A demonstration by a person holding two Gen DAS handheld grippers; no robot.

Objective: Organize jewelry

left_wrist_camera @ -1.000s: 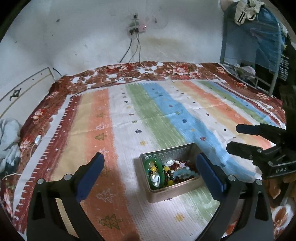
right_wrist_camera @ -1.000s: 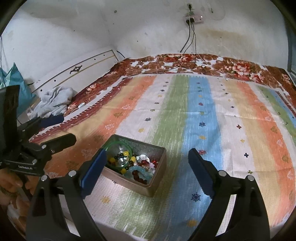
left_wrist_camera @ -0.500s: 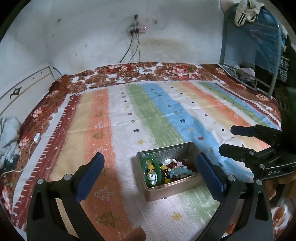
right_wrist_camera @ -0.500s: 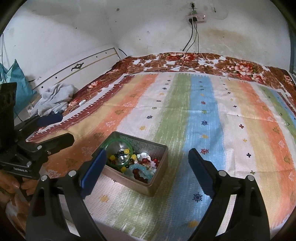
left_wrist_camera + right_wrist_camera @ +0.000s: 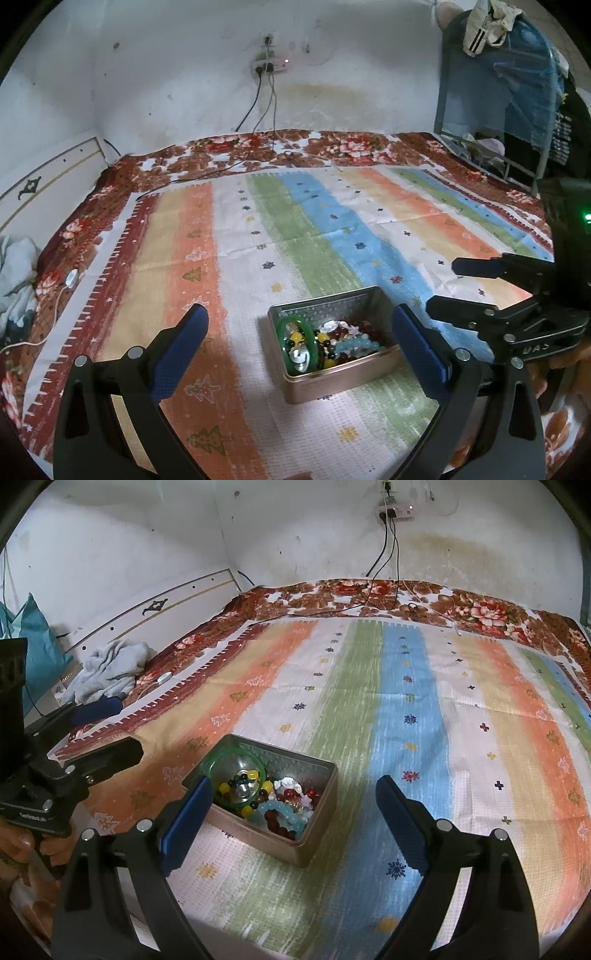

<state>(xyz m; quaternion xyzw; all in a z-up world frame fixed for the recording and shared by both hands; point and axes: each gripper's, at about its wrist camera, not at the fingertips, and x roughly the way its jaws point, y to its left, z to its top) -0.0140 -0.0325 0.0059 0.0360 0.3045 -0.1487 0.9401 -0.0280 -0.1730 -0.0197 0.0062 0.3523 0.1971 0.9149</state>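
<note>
A rectangular metal tin (image 5: 345,382) sits on the striped bedcover, also in the right wrist view (image 5: 317,834). It holds a green bangle (image 5: 295,325) (image 5: 221,760), a light-blue bead bracelet (image 5: 356,346) (image 5: 284,812), and yellow, red and dark beads. My left gripper (image 5: 299,354) is open and empty, hovering just before the tin. My right gripper (image 5: 295,816) is open and empty, above the tin's near right side. Each gripper shows in the other's view, the right one (image 5: 443,288) and the left one (image 5: 122,727).
The striped cover (image 5: 295,229) lies over a floral blanket (image 5: 258,147) on a bed. Power cables (image 5: 255,110) hang from a wall socket onto the blanket. A grey cloth (image 5: 110,668) lies by the white headboard (image 5: 155,605). A rack with blue fabric (image 5: 517,92) stands at right.
Both grippers have drifted slightly; the tin sits a little further left and lower between the left fingers. Both stay open and empty.
</note>
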